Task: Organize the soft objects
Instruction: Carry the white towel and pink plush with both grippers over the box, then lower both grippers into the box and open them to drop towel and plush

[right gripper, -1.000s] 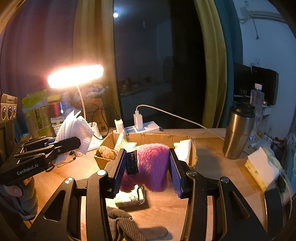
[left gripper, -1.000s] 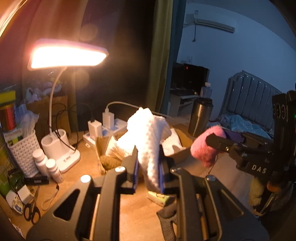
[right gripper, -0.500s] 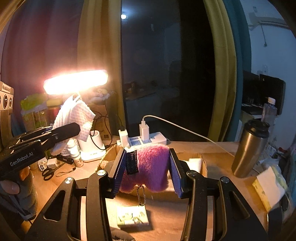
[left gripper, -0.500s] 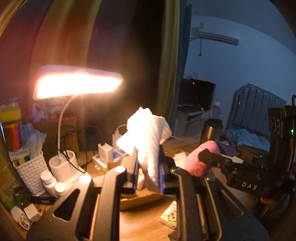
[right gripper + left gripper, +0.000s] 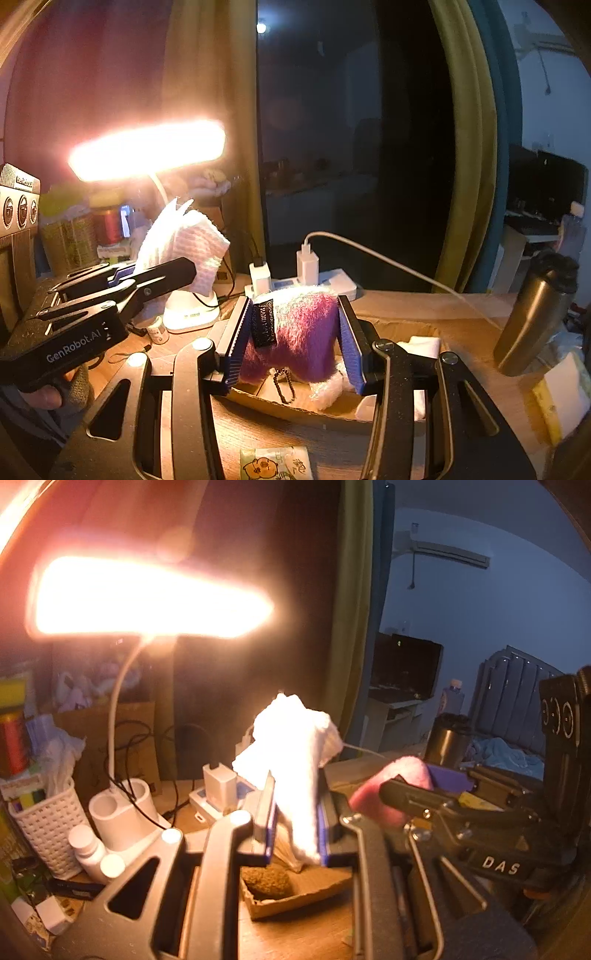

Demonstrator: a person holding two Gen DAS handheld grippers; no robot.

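My left gripper (image 5: 295, 819) is shut on a white waffle cloth (image 5: 295, 753) that sticks up above its blue pads. From the right wrist view the same cloth (image 5: 184, 243) shows at the left, pinched in the left gripper (image 5: 177, 271). My right gripper (image 5: 293, 339) is shut on a purple furry plush (image 5: 303, 328) with a black tag and a small chain hanging below. That plush (image 5: 391, 790) looks pink at the right of the left wrist view. Both hang over an open cardboard box (image 5: 373, 410) on the wooden desk; the box (image 5: 295, 904) holds a brown fuzzy lump (image 5: 267, 880) and white soft pieces (image 5: 421, 345).
A lit desk lamp (image 5: 147, 598) glares over a white base (image 5: 122, 812). A power strip with chargers (image 5: 306, 277), pill bottles (image 5: 88, 849), a white basket (image 5: 48, 827), a steel tumbler (image 5: 532, 314), a sponge (image 5: 561, 398) and a small cartoon packet (image 5: 275, 463) crowd the desk.
Both grippers have moved forward over the box with their loads still held. The lamp and power strip loom larger, and the box now lies right under the fingers.
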